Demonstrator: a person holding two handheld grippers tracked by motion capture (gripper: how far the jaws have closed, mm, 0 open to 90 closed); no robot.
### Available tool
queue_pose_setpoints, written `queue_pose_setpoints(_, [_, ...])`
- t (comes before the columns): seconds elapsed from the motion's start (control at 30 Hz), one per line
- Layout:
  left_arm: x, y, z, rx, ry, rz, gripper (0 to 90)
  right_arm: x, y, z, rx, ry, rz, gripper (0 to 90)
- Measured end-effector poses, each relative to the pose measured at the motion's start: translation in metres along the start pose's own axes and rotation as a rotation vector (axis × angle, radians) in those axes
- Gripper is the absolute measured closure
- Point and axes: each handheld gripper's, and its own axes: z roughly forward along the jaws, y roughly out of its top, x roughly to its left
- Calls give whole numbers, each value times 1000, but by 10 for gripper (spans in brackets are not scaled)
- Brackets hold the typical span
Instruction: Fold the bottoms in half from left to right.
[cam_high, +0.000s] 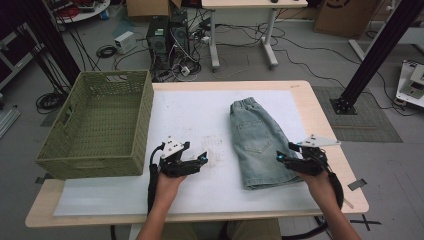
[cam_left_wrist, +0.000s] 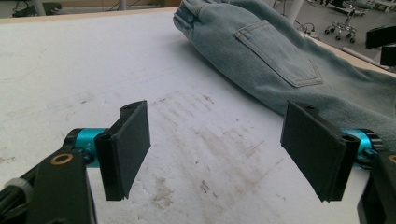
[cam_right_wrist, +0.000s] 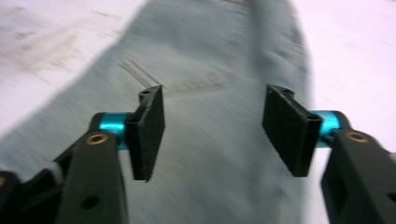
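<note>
A pair of light blue denim shorts (cam_high: 255, 140) lies folded lengthwise on the white mat (cam_high: 200, 110), waistband at the far end. My right gripper (cam_high: 281, 156) hovers at the shorts' near right edge, pointing left over the fabric. In the right gripper view its jaws (cam_right_wrist: 212, 126) stand apart above the blurred denim (cam_right_wrist: 210, 56), with nothing between the pads. My left gripper (cam_high: 201, 159) rests low over the mat, left of the shorts, pointing toward them. The left gripper view shows it open (cam_left_wrist: 217, 140) over stained mat, with the shorts' back pocket (cam_left_wrist: 280, 60) beyond.
A green woven basket (cam_high: 90, 157) stands at the table's left side, overhanging the left edge. The mat has a scuffed patch (cam_high: 215, 147) between my grippers. Behind the table are computer towers (cam_high: 167, 37), cables and a desk frame on the floor.
</note>
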Motion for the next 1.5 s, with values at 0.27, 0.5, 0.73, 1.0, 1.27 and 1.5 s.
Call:
queue_pose_setpoints(0.27, [3,1,-2,-5,8,-2,240,38,21,52,68,51,-58,355])
queue_pose_setpoints(0.5, [5,6,-2,-3,8,13,241,50,15,72,210,26,-146,332])
queue_pose_setpoints(0.73, [5,6,-2,-11,10,25,240,32,23,60,123,86,-91,317])
queue_pose_setpoints(1.0, [11,6,0,-8,14,27,240,-15,64,69,37,-29,-12,367])
queue_pose_setpoints(1.27, [14,5,-6,-15,8,16,240,-48,76,95,110,-125,49,607])
queue_pose_setpoints(1.5, [16,3,-6,-15,14,11,240,-53,75,89,114,-149,36,900])
